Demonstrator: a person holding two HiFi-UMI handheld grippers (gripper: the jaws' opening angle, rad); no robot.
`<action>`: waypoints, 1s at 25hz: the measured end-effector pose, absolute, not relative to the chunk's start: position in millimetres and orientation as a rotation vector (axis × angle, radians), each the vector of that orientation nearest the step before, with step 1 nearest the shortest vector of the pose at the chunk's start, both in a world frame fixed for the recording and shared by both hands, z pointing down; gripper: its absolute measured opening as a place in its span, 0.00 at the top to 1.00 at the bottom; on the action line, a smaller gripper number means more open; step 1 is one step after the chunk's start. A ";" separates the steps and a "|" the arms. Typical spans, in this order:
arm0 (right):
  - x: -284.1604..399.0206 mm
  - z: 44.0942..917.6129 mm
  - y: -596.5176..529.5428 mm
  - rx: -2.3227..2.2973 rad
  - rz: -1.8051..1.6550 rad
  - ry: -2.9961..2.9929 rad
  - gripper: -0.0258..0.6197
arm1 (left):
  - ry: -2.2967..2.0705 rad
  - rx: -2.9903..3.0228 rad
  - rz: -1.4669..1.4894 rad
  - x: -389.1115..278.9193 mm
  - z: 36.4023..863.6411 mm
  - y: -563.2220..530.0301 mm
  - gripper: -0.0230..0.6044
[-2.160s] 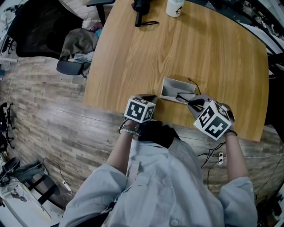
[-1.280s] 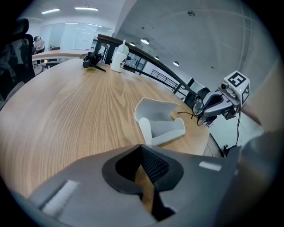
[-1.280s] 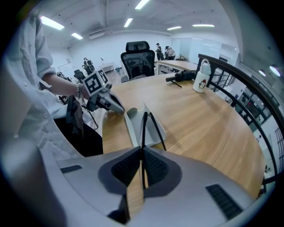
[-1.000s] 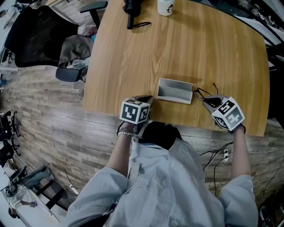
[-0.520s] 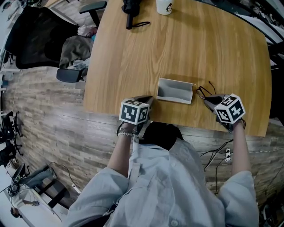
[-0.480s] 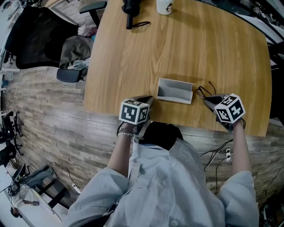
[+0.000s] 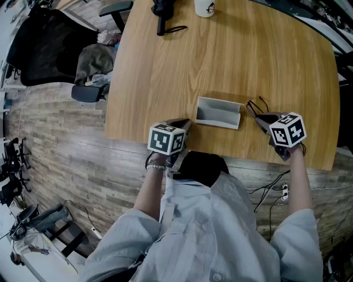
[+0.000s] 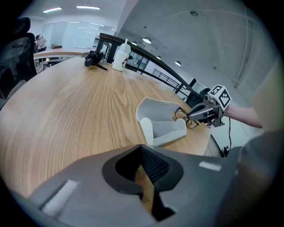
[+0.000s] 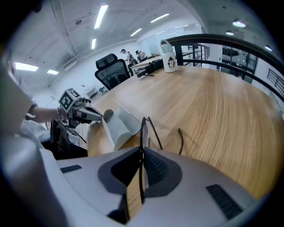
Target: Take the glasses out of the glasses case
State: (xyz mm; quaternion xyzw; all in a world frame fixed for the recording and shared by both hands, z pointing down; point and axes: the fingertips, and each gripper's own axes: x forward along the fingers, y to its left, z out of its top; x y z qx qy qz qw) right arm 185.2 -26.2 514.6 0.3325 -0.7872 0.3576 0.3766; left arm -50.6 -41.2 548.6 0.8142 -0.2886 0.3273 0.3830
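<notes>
Glasses (image 8: 181,114) carried rightward, clear of glasses case (image 7: 218,117) | right gripper (image 7: 260,118) clamped on them | left gripper (image 7: 183,123) closed, empty | set-down judged remaining

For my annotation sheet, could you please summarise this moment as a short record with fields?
glasses: out of the case, temples unfolded, to the right of the case
glasses case: open, empty, lying on the table between the two grippers
right gripper: shut on the glasses' frame
left gripper: shut, nothing in it, at the near table edge, apart from the case
far end of table: white mug, black device
</notes>
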 end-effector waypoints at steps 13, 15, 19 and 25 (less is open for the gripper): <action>196.3 517.4 -36.9 0.873 0.606 -1.913 0.89 | -0.736 2.074 0.833 -50.7 549.1 -40.9 0.96; 197.7 515.8 -38.8 0.880 0.570 -1.903 0.86 | -0.736 2.074 0.833 -50.7 549.0 -40.9 0.96; 200.1 511.9 -41.3 0.875 0.485 -1.871 0.80 | -0.736 2.072 0.832 -50.9 549.2 -40.9 0.96; 208.0 510.5 -38.6 0.922 0.462 -1.837 0.61 | -0.738 2.074 0.832 -51.3 549.1 -40.7 0.96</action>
